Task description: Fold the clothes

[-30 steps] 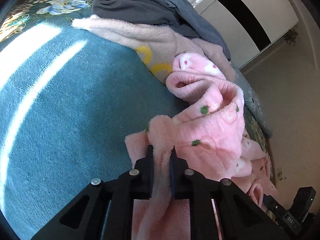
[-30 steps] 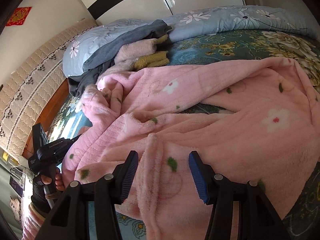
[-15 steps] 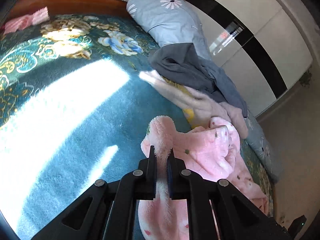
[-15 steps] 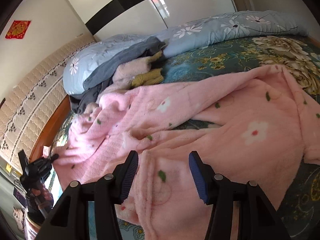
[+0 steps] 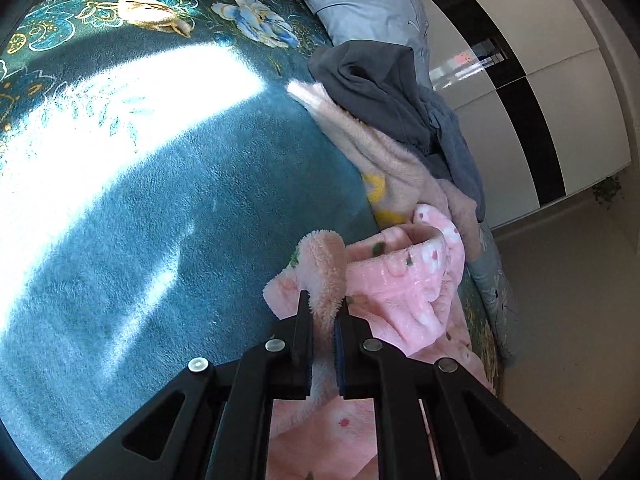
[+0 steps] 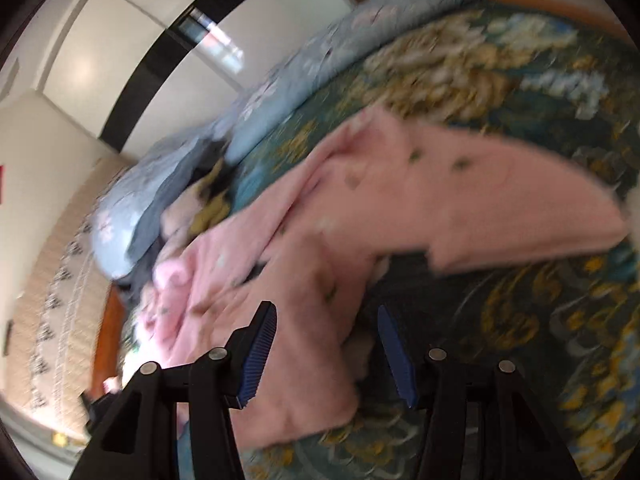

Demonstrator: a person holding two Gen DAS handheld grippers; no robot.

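Your bed (image 5: 152, 208), under its teal flowered blanket, carries everything. The pink fleece garment (image 6: 460, 200) sprawls across that bed, one end near the grey and cream clothes pile (image 5: 384, 120) by the pillow. Your left tongs (image 5: 323, 316) are clenched on a fluffy edge of the garment. Your right tongs (image 6: 326, 344) stand released, fleece lying loose between their pads.

My right wrist view is smeared with motion blur, so the pink garment (image 6: 440, 208) shows no sharp edge and its print reads only as vague specks. I cannot tell whether my right tool (image 6: 326, 354) touches the cloth lying between its fingers. In the left wrist view my left tool (image 5: 322, 334) covers the pinched hem, and the garment runs off the bottom edge.
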